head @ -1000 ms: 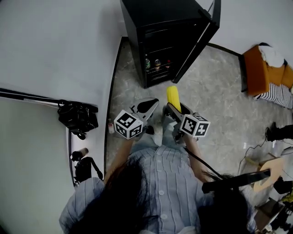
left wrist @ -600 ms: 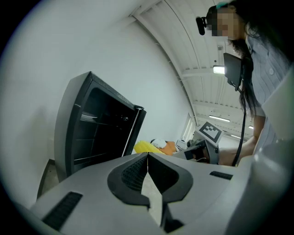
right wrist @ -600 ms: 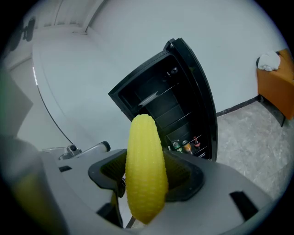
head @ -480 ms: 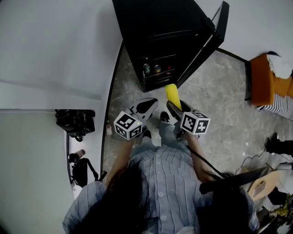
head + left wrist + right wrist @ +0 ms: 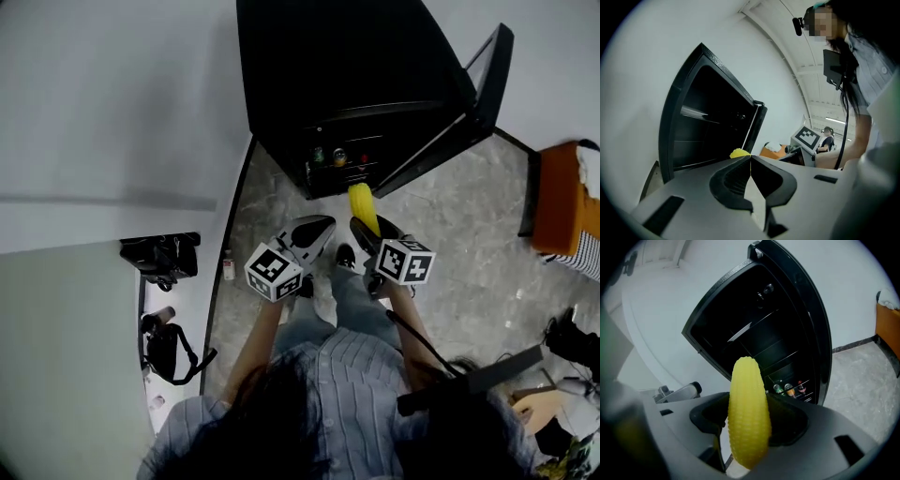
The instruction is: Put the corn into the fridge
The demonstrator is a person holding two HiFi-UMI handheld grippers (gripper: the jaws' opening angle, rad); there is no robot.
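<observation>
A yellow corn cob (image 5: 747, 411) stands upright in my right gripper (image 5: 749, 423), which is shut on it. In the head view the corn (image 5: 362, 206) points toward the black fridge (image 5: 347, 75), whose door (image 5: 455, 122) hangs open to the right. Through the right gripper view I see dark shelves (image 5: 759, 341) and several bottles (image 5: 788, 389) low in the fridge. My left gripper (image 5: 314, 228) sits beside the right one, jaws closed together with nothing held; its own view shows the jaws (image 5: 750, 161) meeting, with the corn's tip (image 5: 739, 153) just beyond.
A white wall (image 5: 112, 103) runs along the left of the fridge. An orange seat (image 5: 562, 206) stands at the right. A black bag (image 5: 159, 258) and camera gear (image 5: 169, 342) lie at the left. Grey tiled floor (image 5: 469, 225) spreads before the fridge.
The fridge has come nearer and larger in the head view as the person stepped forward. Both grippers keep their hold and spacing, with the corn now closer to the fridge opening.
</observation>
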